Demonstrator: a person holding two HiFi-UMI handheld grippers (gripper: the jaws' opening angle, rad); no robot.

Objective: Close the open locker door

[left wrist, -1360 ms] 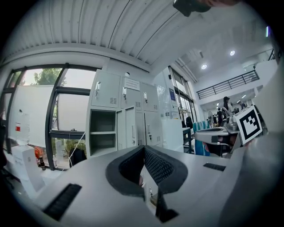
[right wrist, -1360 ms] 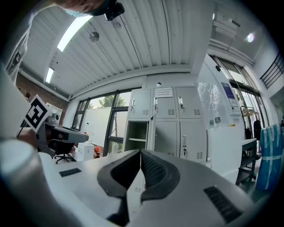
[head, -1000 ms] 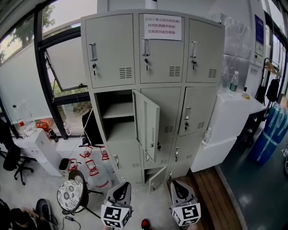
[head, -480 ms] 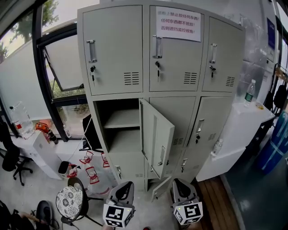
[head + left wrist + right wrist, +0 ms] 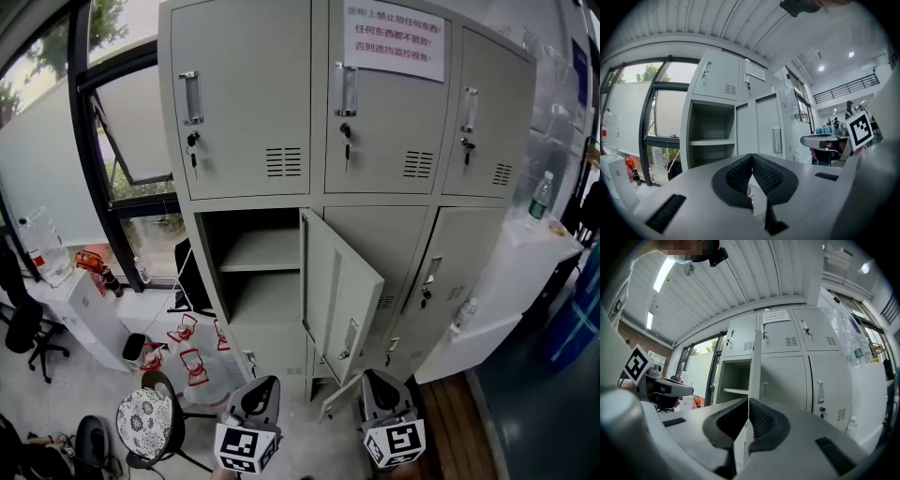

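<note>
A grey locker cabinet [image 5: 253, 103] fills the head view. The middle-row left compartment [image 5: 255, 272] stands open, and its door [image 5: 345, 291] is swung out toward me. A small bottom door [image 5: 335, 397] also hangs ajar. Both grippers are low in that view, below the open door and apart from it: the left gripper [image 5: 262, 386] and the right gripper [image 5: 376, 381]. The left gripper view has the left gripper [image 5: 752, 157] shut and empty, facing the open compartment [image 5: 708, 136]. In the right gripper view the right gripper [image 5: 748, 402] is shut and empty, with the door [image 5: 755, 364] seen edge-on.
A white counter [image 5: 525, 253] with a bottle [image 5: 540, 195] stands right of the cabinet, blue barrels [image 5: 583, 314] beyond it. On the floor at left are a round stool [image 5: 144, 412], red-framed jugs [image 5: 192, 361], a low white cabinet [image 5: 80, 314] and an office chair [image 5: 19, 336].
The view has moved closer to the cabinet, which now looks larger. The open door stands at the same angle. Both grippers stay low and shut.
</note>
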